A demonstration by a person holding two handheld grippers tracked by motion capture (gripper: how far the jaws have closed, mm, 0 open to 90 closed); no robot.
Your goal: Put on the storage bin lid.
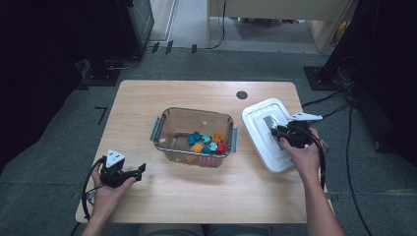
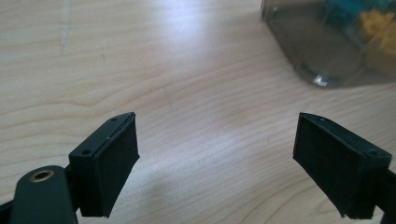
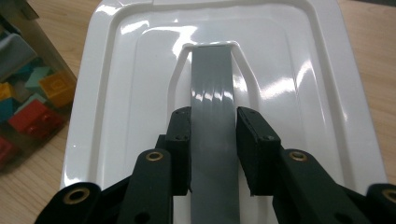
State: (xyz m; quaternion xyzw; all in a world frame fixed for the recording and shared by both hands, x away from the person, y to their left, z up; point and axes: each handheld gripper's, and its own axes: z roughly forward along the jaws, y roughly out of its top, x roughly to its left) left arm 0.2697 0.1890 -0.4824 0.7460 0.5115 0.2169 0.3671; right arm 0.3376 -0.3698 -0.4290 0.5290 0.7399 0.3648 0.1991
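My right tool (image 3: 213, 154) is clenched on the grey handle (image 3: 212, 84) of the lid (image 3: 116, 70) — one black pad presses each side of the strip, which runs straight up the lid's middle. The handle is one flat, smooth band, glossy enough to catch the light. The lid itself is one piece of white, shiny plastic, a rounded rectangle with stepped ridges around a raised centre. In the high view I see the right tool (image 1: 281, 131) over the lid (image 1: 260, 140), which sits tilted at the right part of the table (image 1: 196, 191), just beside the box (image 1: 167, 123).

My left tool (image 2: 217, 158) is released: its two black pads stand wide apart with bare wood between them. In the high view it (image 1: 140, 170) sits near the table's front left, apart from the box.

There is one box, clear plastic with rounded corners and a grey clasp (image 1: 156, 129) at each short end — two clasps. Inside lie small toy bricks (image 1: 206, 142) in teal, orange and red; I cannot count them for certain. The table is pale wood-grain, with one dark round disc (image 1: 241, 95) near its far edge. I can read no writing anywhere.
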